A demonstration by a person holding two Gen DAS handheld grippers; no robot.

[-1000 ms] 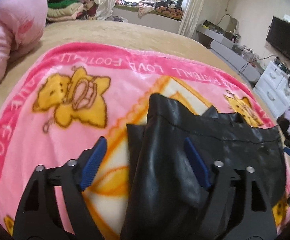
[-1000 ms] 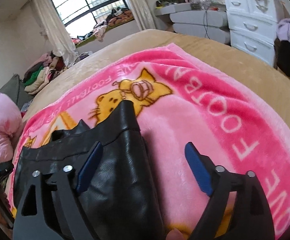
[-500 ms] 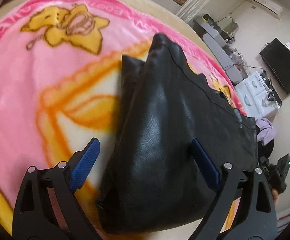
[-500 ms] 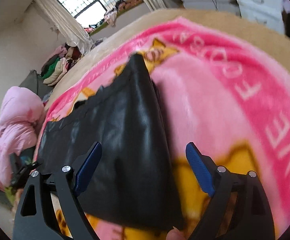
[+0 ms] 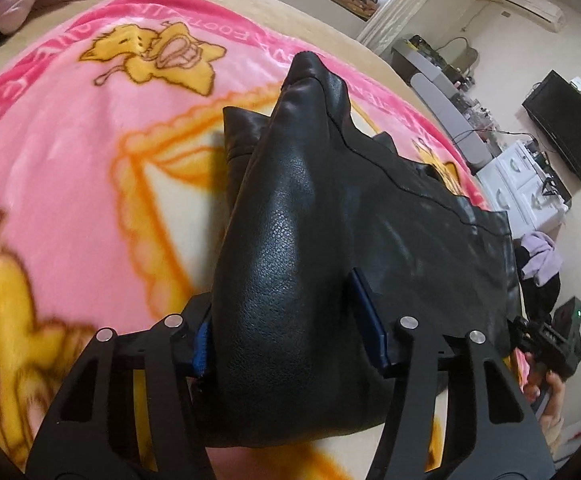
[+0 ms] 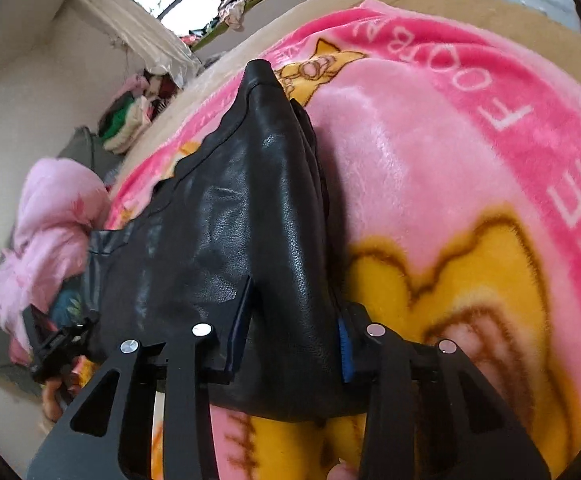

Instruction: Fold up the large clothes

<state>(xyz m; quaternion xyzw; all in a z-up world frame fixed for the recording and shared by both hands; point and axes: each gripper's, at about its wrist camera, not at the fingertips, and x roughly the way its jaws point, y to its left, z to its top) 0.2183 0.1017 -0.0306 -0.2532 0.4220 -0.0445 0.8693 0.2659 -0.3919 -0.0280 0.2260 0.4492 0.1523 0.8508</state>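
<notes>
Right, biggest thing first: a plush pink blanket (image 5: pixel 70 152) spreads over the bed (image 5: pixel 250 12), fuzzy pile, a hot-pink border with white lettering and yellow cartoon cats outlined in brown. From the right wrist view the same blanket (image 6: pixel 430 168) shows its nap catching the light, soft and thick.

Lying on top of it, the black leather garment (image 5: pixel 290 220), glossy, with a fine pebbled grain and a stitched seam running along one edge. It lies across the middle of the blanket, its near edge bulging up in a smooth rounded fold and its far end narrowing to a raised point. In the right wrist view the garment (image 6: pixel 250 208) looks the same: shiny, creased, tapering away to a peak, with a darker layer tucked underneath along its right side.

Now the tools. The left gripper (image 5: pixel 290 320) has its black fingers drawn in on that rounded fold, blue pads (image 5: pixel 366 316) pressing the leather from both sides, so it is pinching the garment's near edge. The right gripper (image 6: pixel 290 332) is doing likewise at the other end of that edge, its blue pads (image 6: pixel 344 350) squeezed against the bunched leather between them.

Smallest of all, silver rivets glint on each finger linkage.
</notes>
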